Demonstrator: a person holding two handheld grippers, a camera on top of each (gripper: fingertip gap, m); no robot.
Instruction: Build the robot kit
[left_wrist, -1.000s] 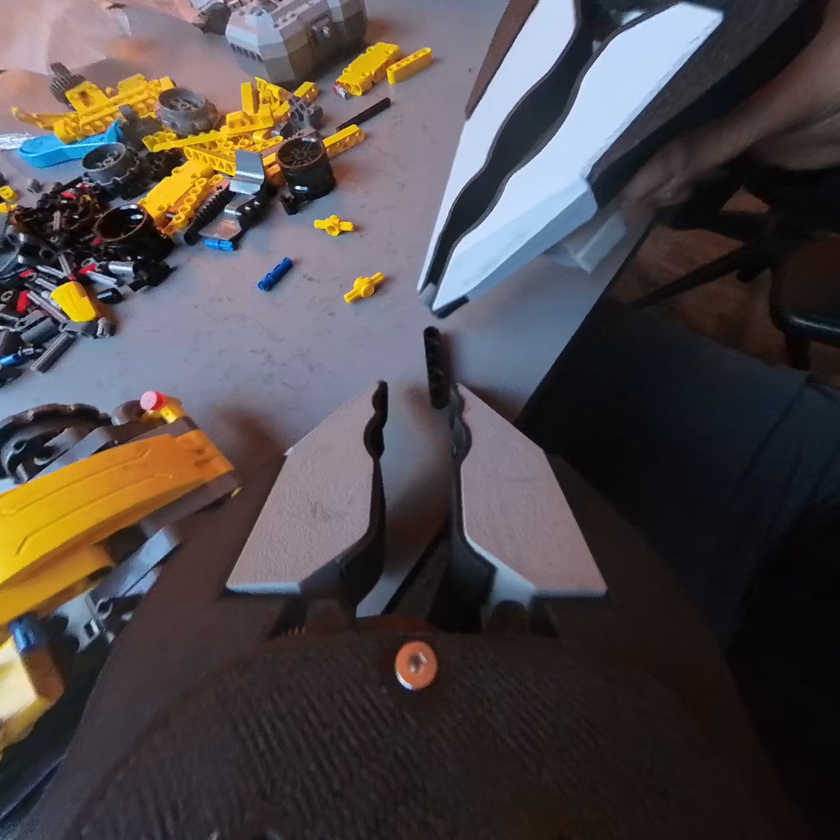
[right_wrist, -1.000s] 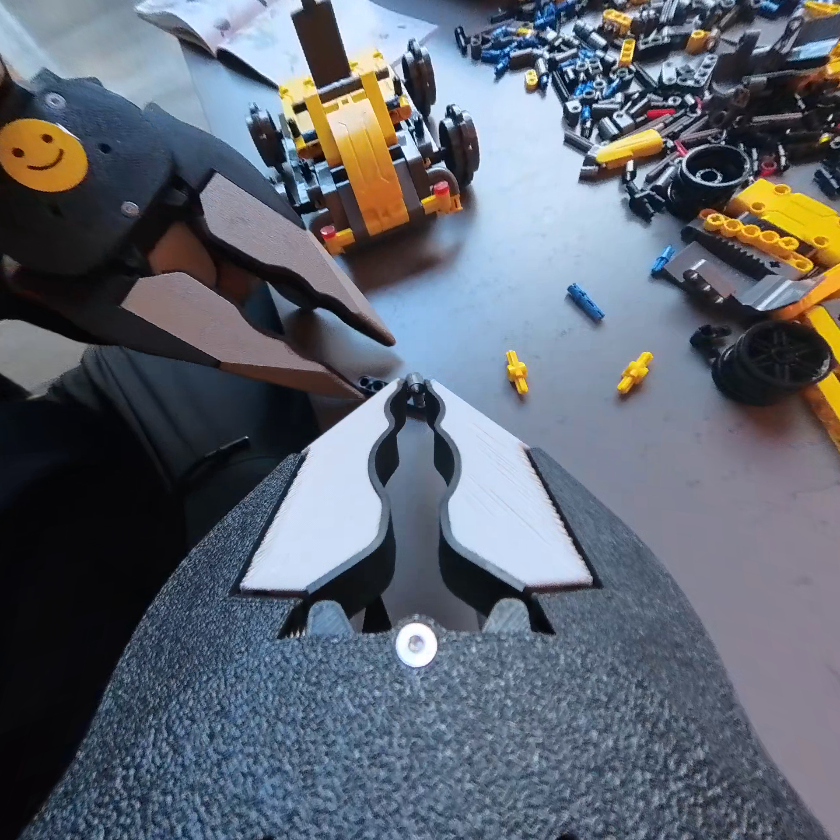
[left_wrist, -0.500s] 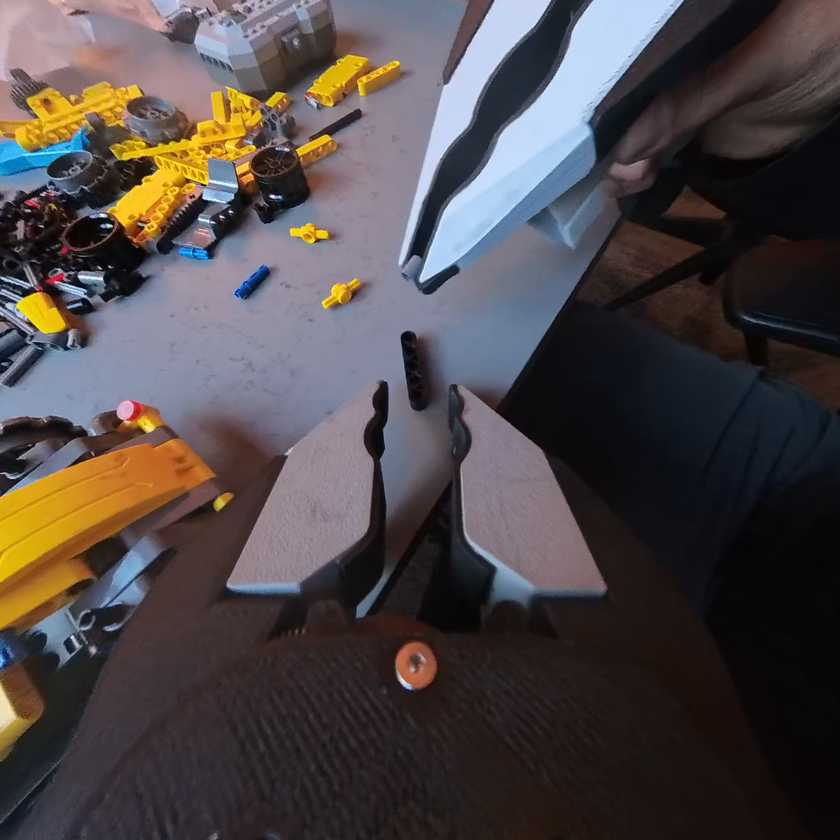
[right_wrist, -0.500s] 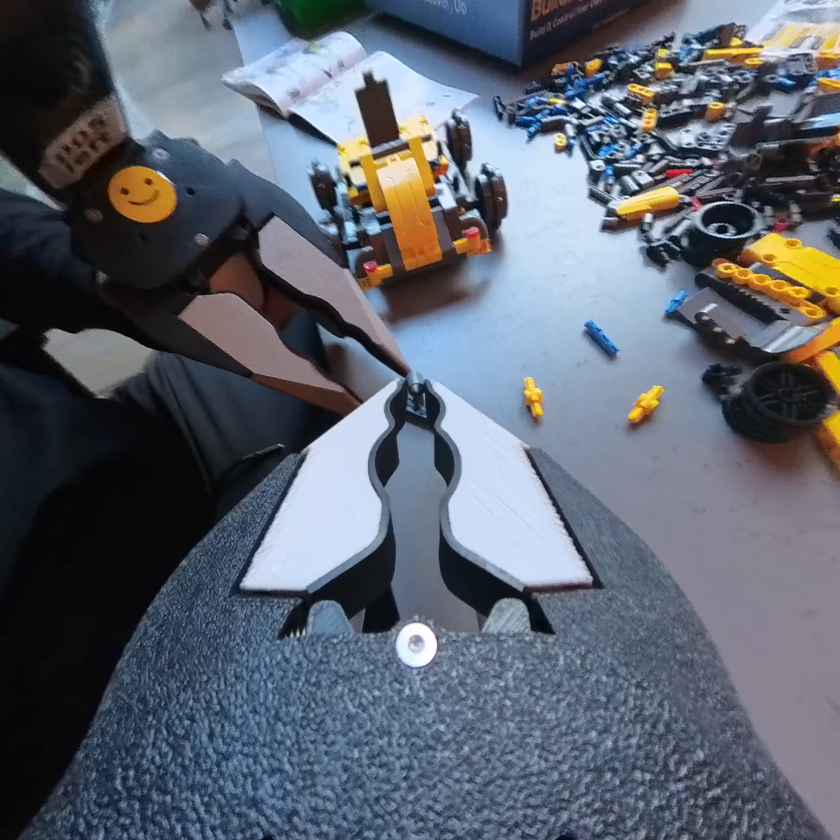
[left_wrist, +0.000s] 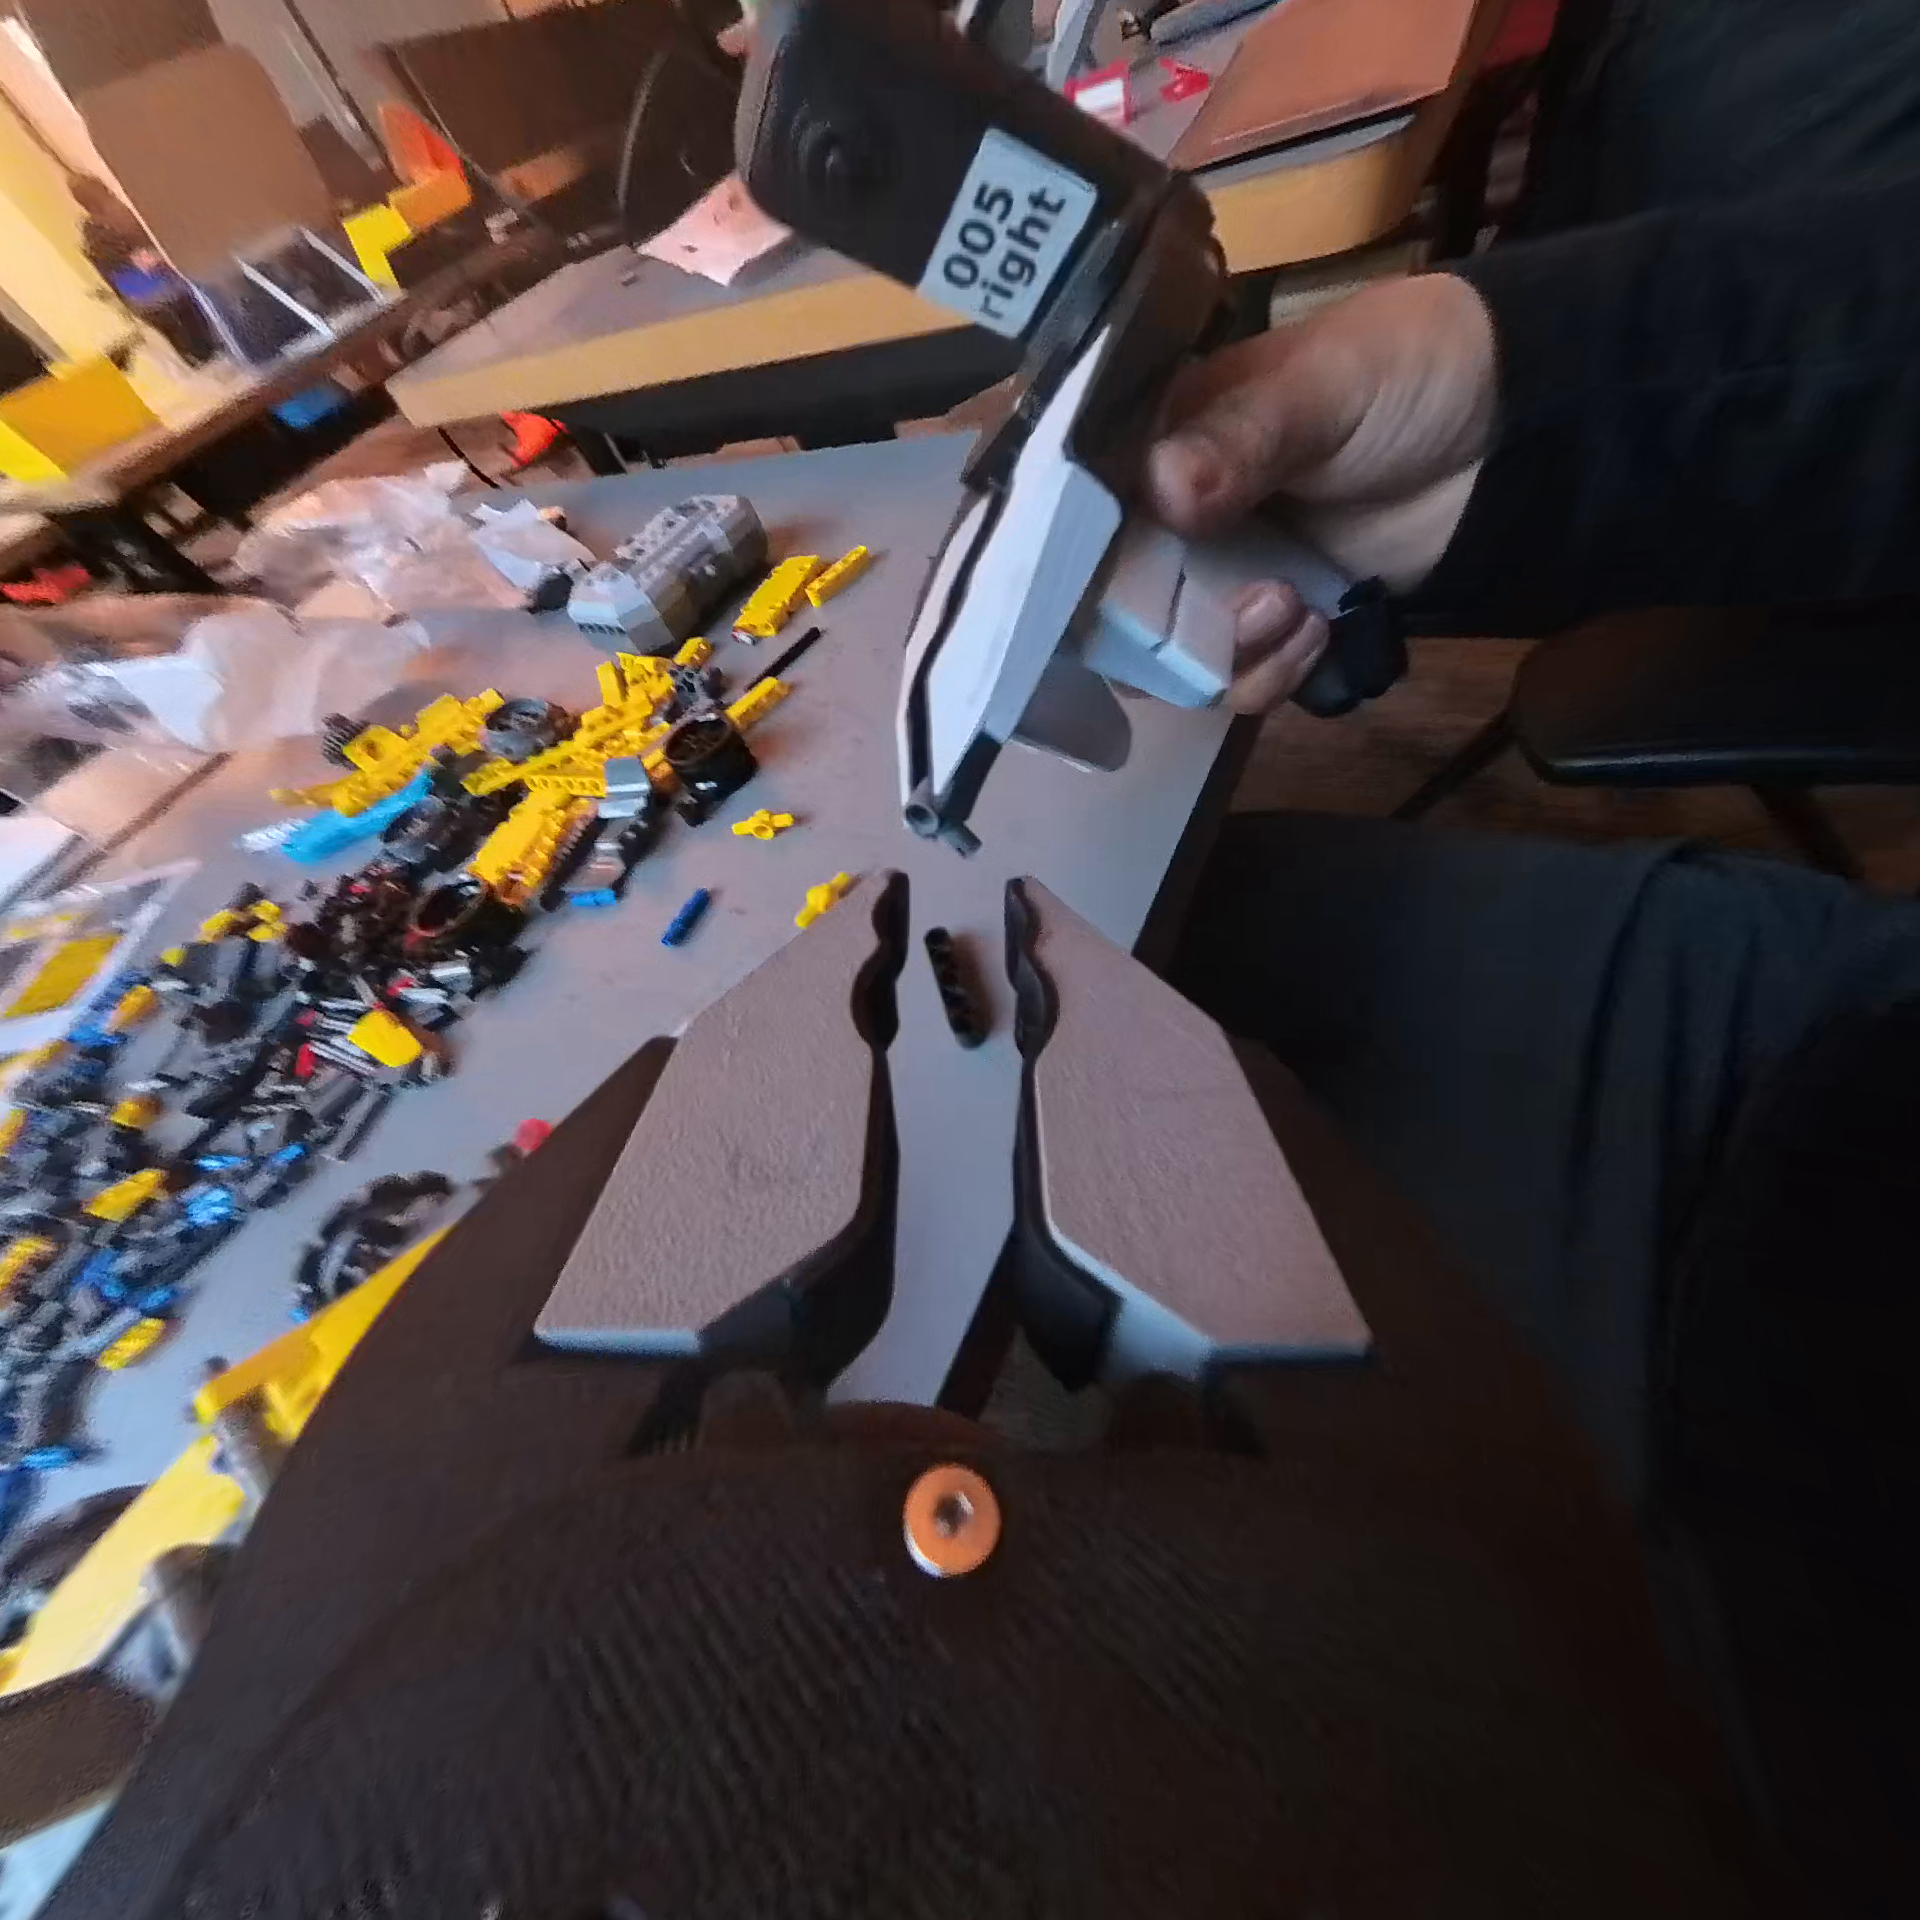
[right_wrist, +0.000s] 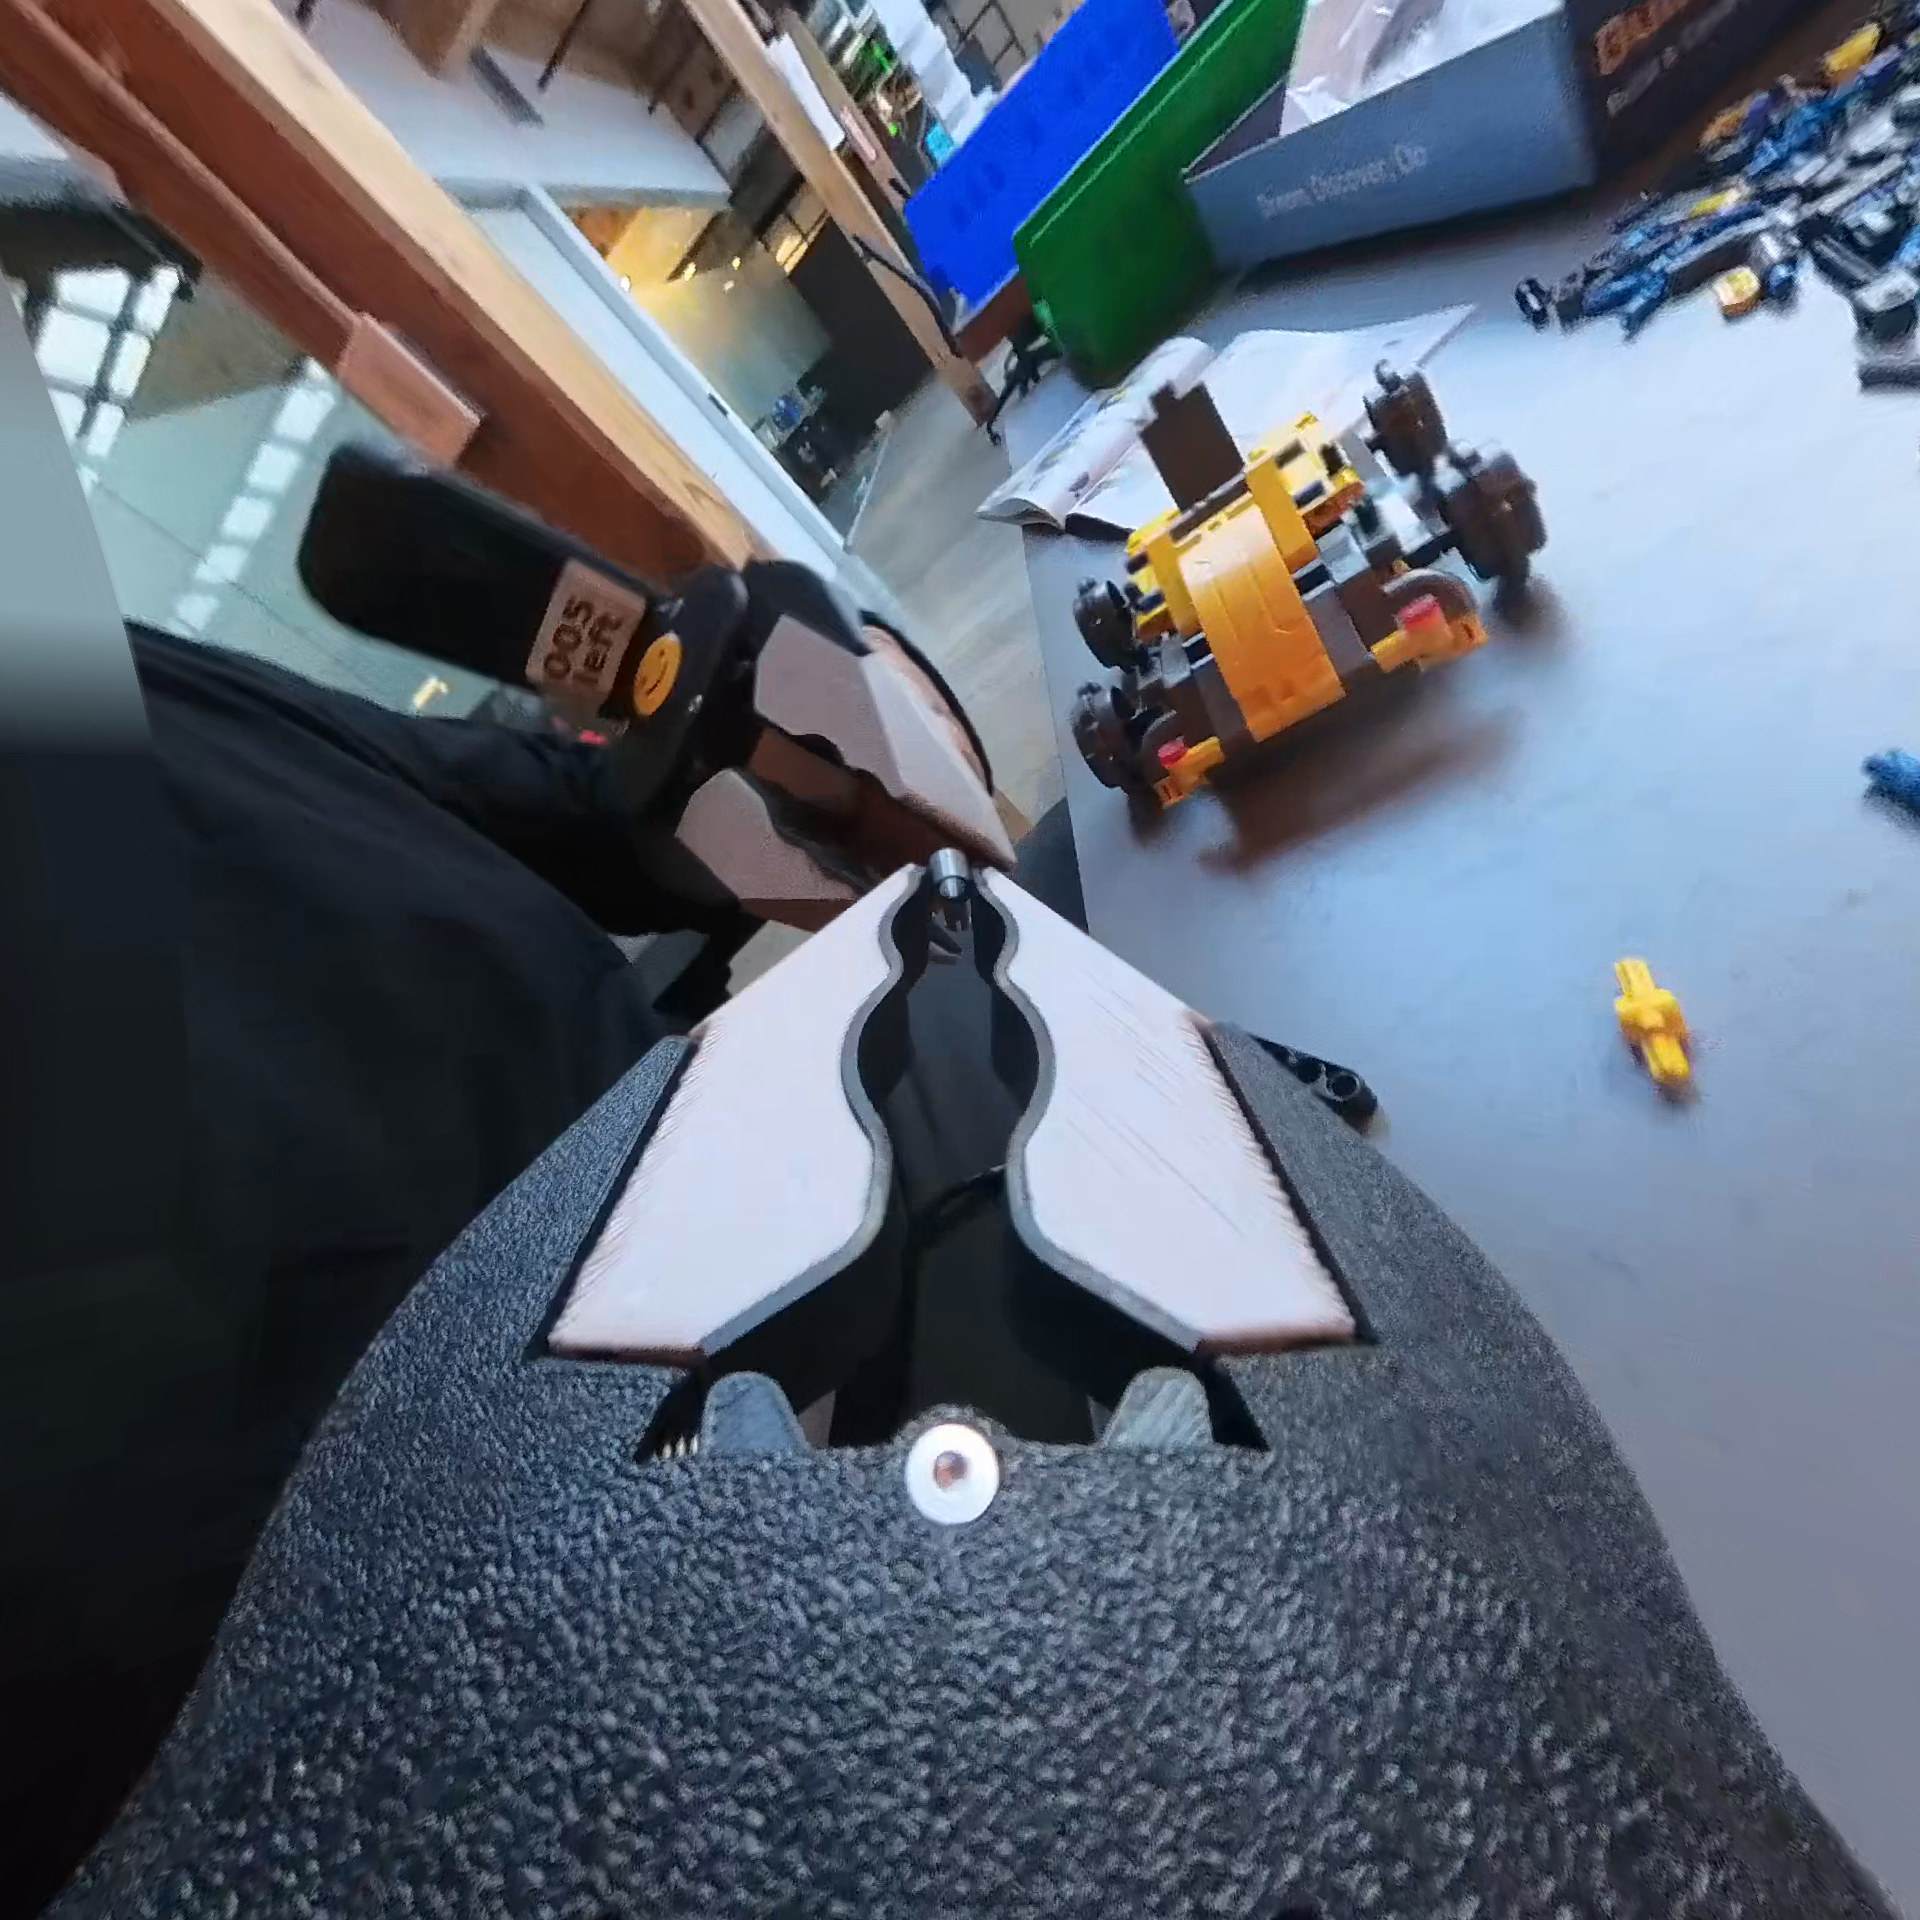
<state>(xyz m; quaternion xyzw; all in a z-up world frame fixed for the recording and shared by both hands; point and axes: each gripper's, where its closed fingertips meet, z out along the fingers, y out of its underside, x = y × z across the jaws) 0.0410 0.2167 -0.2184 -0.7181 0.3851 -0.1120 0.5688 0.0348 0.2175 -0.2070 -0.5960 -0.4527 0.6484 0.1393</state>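
Grey pin (right_wrist: 947, 865) sits pinched at the tips of the right gripper (right_wrist: 948, 883), held above the grey table (left_wrist: 1049, 790). Left gripper (left_wrist: 954, 896) hangs part-open and empty over a black beam (left_wrist: 956, 985) lying near the table edge.

Beam (left_wrist: 956, 986) on table (left_wrist: 1060, 831) near edge; loose-parts pile (left_wrist: 447, 862) left, built vehicle (right_wrist: 1268, 613) further left.

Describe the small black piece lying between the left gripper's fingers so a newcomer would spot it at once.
Start at the grey table, at its near edge away from the toy-brick pile. The left gripper hangs open there, and the short black beam lies flat between its fingers. It alone is black with a row of holes.
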